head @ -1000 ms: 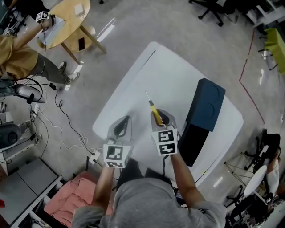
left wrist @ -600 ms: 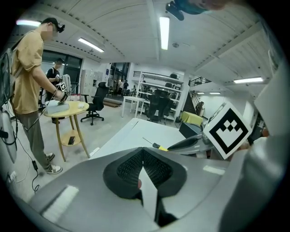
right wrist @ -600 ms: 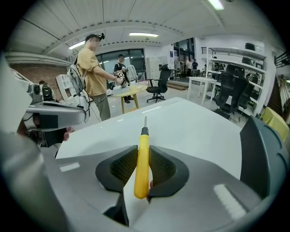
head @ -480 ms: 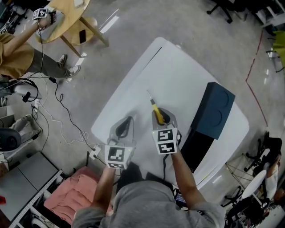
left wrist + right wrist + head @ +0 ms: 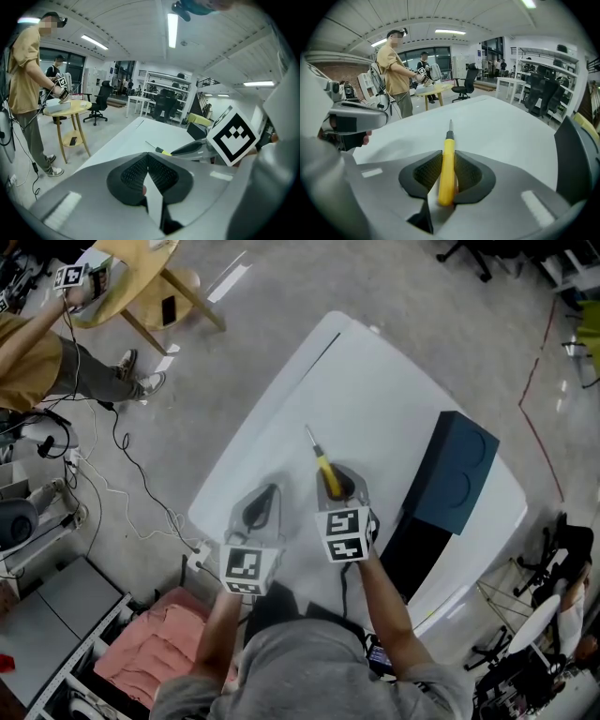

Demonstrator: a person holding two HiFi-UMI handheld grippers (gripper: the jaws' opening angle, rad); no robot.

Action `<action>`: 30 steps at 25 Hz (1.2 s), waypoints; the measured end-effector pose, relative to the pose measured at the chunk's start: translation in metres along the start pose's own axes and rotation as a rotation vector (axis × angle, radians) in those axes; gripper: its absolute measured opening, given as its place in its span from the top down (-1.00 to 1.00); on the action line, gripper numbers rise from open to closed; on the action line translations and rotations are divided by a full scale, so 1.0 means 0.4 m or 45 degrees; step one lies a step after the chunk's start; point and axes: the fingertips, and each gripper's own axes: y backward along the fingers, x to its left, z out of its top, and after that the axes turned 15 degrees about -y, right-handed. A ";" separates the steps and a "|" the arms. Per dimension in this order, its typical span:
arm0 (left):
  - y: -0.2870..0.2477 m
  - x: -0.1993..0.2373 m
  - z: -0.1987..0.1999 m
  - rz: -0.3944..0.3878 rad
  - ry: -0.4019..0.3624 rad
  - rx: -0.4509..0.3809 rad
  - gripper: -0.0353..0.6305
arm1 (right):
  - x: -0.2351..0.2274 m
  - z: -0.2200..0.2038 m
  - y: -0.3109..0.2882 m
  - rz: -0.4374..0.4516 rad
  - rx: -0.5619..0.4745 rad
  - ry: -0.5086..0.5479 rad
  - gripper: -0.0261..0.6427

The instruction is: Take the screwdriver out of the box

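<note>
- Gripping the screwdriver by its yellow handle, the right gripper has its jaws closed on the tool. In the right gripper view I see both dark pads pressed against the handle's sides.
- The black collar and thin metal shaft stick out past the jaw tips. In the head view the shaft points toward 11 o'clock.
- The screwdriver is outside the box, held over bare white worktop near its middle. I cannot tell whether the tip touches the surface.
- The box stands at 3 o'clock from the right gripper, near the worktop's right edge and apart from the jaws. It shows a dark blue upper part, with a black part adjoining it toward 7 o'clock.
- The left gripper sits at 9 o'clock from the right gripper, just beside it. I read its jaws as closed tip to tip with nothing between them. In the left gripper view the pads meet at the front, and only a wedge of white worktop shows behind them.
- Off the worktop, at 10 o'clock in the head view, a person in a tan shirt stands beside a round wooden table. Cables trail across the floor between that table and the worktop.
</note>
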 end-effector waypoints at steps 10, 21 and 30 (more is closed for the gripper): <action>0.001 -0.009 0.007 -0.008 -0.014 -0.004 0.86 | 0.000 -0.002 -0.004 -0.001 -0.005 -0.009 0.66; 0.037 -0.010 0.032 0.015 -0.039 -0.028 0.86 | 0.015 0.038 0.030 0.109 -0.104 -0.063 0.14; 0.084 -0.028 0.079 0.014 -0.079 -0.076 0.86 | 0.036 0.061 0.094 0.111 -0.157 -0.054 0.06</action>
